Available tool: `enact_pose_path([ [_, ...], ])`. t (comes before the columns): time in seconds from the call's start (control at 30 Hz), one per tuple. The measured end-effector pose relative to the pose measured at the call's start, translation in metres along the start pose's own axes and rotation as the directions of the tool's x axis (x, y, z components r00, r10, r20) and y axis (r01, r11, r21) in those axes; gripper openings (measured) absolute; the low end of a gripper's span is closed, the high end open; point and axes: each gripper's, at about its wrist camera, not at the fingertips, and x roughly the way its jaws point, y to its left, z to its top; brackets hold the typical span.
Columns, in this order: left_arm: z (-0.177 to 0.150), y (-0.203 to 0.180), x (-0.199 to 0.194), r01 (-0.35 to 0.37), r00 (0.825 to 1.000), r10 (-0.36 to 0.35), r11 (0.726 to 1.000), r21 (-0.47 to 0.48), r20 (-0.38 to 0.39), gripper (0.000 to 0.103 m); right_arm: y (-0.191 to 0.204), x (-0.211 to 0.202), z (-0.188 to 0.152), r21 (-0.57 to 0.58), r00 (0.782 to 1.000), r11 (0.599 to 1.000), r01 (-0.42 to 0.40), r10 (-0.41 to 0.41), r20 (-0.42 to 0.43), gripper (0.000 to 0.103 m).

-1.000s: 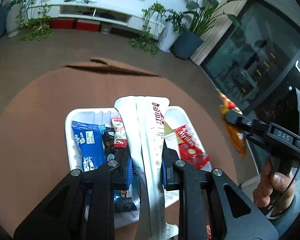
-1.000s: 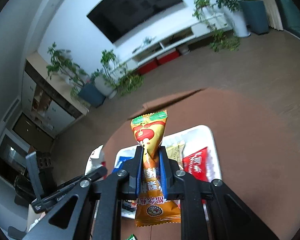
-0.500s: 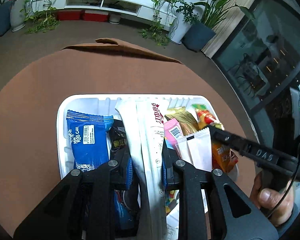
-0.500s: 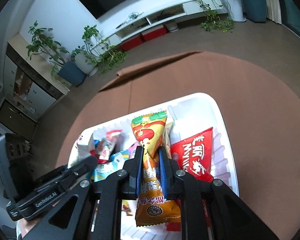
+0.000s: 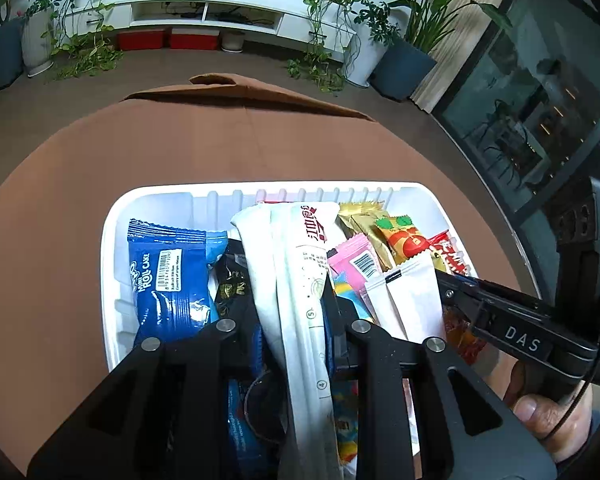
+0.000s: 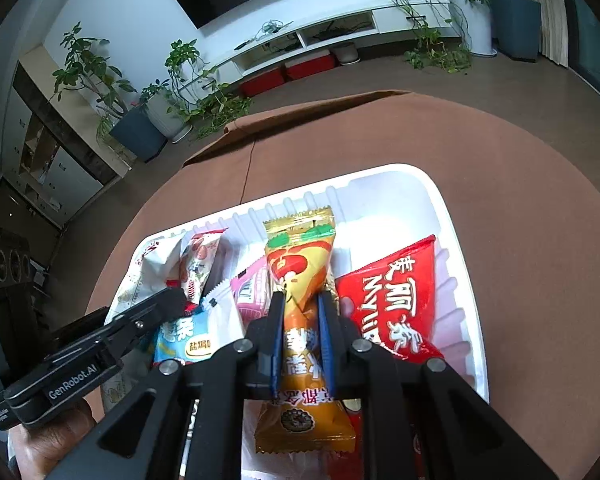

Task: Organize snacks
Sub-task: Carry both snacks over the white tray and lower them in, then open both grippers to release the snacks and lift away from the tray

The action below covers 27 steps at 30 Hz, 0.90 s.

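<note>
Left wrist: fingers (image 5: 256, 340) clamp white packet (image 5: 300, 280).

Round table under brown cloth (image 5: 80, 208). White ribbed tray (image 5: 112, 264) sits directly on it, packed with snack packets. Cloth bunches into a fold (image 5: 220, 80) beyond the tray's far rim.

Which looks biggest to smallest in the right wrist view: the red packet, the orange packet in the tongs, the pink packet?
1. Orange packet, though it sits nearest the camera, so its lead is unsure.
2. Red packet.
3. Pink packet, partly hidden by its neighbours.
</note>
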Motion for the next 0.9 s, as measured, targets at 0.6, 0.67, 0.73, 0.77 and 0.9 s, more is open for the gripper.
enact_pose_path([
  [0.6,-0.007,-0.007,-0.007,-0.025,0.998,0.024,1.000,0.008,0.061,0.055,0.020,-0.016,0.001,-0.066,0.999,0.997,0.038,-0.037,0.019,0.041],
  [0.67,-0.006,-0.007,-0.011,-0.023,0.998,0.022,1.000,0.007,0.065,0.057,0.018,-0.020,0.001,-0.062,0.999,0.997,0.043,-0.041,0.027,0.048],
  [0.73,-0.005,-0.007,-0.015,-0.017,0.997,0.016,1.000,0.004,0.073,0.061,0.019,-0.026,0.002,-0.063,0.998,0.997,0.046,-0.044,0.039,0.049],
  [0.77,-0.006,-0.006,-0.019,-0.015,0.997,0.015,1.000,0.003,0.078,0.063,0.019,-0.029,0.003,-0.060,0.998,0.997,0.044,-0.042,0.044,0.049],
  [0.9,-0.007,-0.009,-0.034,-0.012,0.994,0.011,1.000,0.008,0.108,0.071,0.022,-0.051,0.006,-0.056,0.995,0.998,0.029,-0.023,0.092,0.059],
])
